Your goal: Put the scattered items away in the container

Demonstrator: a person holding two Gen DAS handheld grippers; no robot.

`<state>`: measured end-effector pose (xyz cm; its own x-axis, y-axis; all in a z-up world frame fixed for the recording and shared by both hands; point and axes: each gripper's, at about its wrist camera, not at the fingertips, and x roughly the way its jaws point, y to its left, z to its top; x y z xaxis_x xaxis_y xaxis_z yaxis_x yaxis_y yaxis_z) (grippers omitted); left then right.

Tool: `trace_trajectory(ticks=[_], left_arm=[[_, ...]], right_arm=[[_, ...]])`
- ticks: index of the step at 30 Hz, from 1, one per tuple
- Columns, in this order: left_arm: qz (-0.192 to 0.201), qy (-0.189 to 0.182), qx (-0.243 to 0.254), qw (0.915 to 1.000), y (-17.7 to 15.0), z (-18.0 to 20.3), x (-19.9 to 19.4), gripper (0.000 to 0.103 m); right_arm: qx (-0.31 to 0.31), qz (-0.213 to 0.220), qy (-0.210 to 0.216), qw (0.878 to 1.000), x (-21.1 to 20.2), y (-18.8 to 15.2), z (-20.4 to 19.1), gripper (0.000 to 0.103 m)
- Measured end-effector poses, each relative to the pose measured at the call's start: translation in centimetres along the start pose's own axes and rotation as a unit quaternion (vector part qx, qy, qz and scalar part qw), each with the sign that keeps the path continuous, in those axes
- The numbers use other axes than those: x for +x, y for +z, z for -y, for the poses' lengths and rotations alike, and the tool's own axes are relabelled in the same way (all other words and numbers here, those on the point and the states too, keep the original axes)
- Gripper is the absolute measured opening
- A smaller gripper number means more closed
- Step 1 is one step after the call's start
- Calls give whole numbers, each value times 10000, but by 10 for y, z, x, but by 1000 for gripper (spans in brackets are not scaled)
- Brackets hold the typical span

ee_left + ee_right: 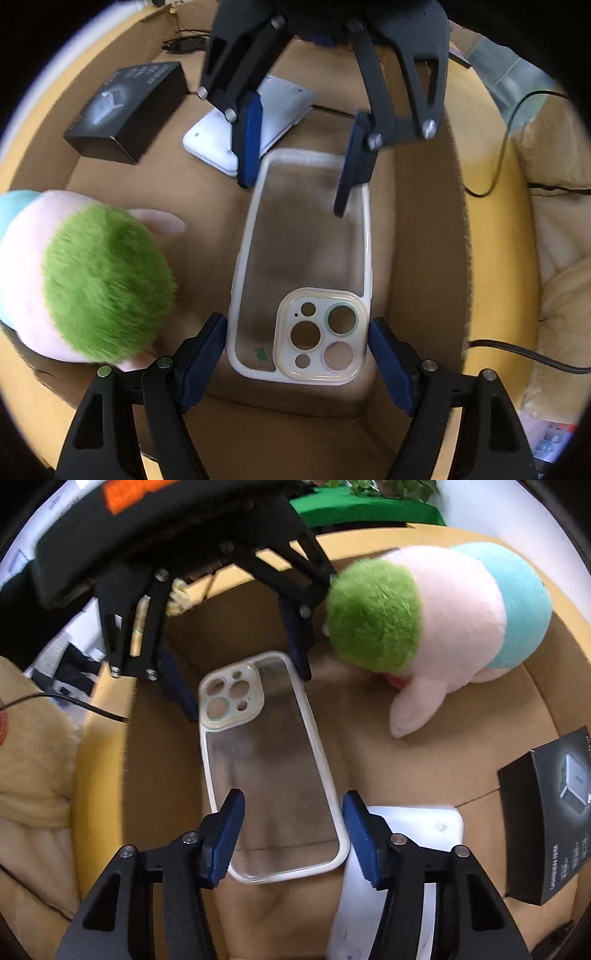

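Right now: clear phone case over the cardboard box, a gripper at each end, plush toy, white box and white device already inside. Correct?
One error: the box inside the cardboard box is black, not white, as the right wrist view shows. The rest holds: phone case, left gripper, right gripper, plush toy, white device.

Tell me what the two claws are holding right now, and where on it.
Both flank the clear phone case with white rim: left claw at its camera-cutout end, right claw at the opposite end, pads along its long edges. Whether either grips is unclear.

Outside box: yellow table (491, 229) w/ black cables (524, 358) running across. Beige cushion-like fabric (33, 760) beside it. Green cloth (365, 507) + plant leaves (399, 486) at far edge, blurred.
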<state>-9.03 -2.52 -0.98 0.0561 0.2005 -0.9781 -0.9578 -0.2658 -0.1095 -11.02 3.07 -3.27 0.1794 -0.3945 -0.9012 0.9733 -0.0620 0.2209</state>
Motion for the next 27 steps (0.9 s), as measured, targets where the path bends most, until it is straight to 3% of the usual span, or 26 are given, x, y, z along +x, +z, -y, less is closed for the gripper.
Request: trace_trajectory(ticks=[4, 9, 13, 16, 21, 24, 27], left_arm=[[-130, 151, -147, 9997, 0, 4, -2, 80], [-216, 530, -310, 9979, -10, 17, -14, 80], [164, 716, -544, 9958, -21, 30, -41, 80], [425, 907, -745, 9922, -26, 36, -59, 81], [817, 1403, -1136, 9802, -21, 18, -68, 81], [1477, 1960, -1394, 9593, -9, 35, -92, 81], [2223, 2515, -1925, 9221, 4, 61, -105, 82]], right_arm=[[-69, -36, -176, 9998, 5, 0, -9, 73], [82, 293, -440, 9986, -20, -13, -25, 85], [572, 791, -1128, 9888, -57, -34, -37, 97], [1127, 1328, -1753, 9690, -90, -55, -50, 103], [2004, 2096, -2554, 9223, -127, -94, -89, 103], [2456, 2186, -3198, 8886, -134, -107, -105, 103], [3030, 2491, -3468, 8520, -134, -128, -113, 103]])
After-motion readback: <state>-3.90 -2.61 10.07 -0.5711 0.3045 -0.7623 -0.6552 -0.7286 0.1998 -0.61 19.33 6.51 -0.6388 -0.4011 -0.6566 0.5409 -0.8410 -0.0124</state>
